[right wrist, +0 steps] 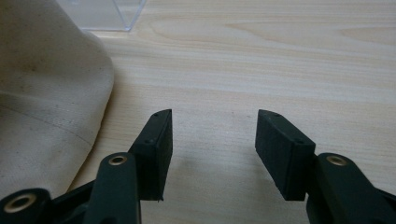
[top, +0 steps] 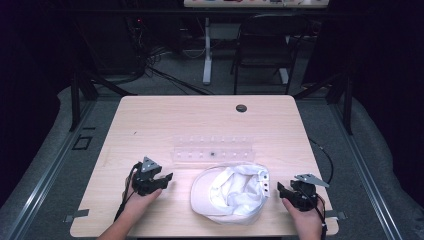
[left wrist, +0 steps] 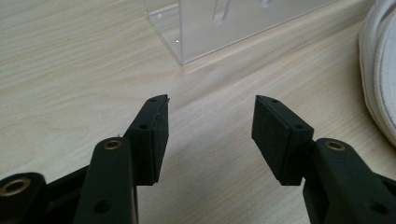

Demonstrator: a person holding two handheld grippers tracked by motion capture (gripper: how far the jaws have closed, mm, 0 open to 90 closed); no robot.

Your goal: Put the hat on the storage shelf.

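Note:
A white cap [top: 231, 192] lies upside down near the table's front edge, its brim to the left. My left gripper [top: 167, 179] rests on the table left of the cap, jaws open with nothing between them [left wrist: 211, 122]. The cap's brim edge [left wrist: 380, 70] shows at the right of the left gripper view. My right gripper [top: 281, 189] sits just right of the cap, also open and empty [right wrist: 214, 135]. The cap's cloth [right wrist: 46, 93] is at the left of the right gripper view, beside the left jaw, apart from it.
A clear acrylic rack [top: 212, 150] with small pegs stands behind the cap, its corner [left wrist: 205, 28] ahead of the left gripper. The wooden table [top: 165, 120] has a cable hole [top: 241, 108] at the back. A chair [top: 265, 45] and desk legs stand beyond.

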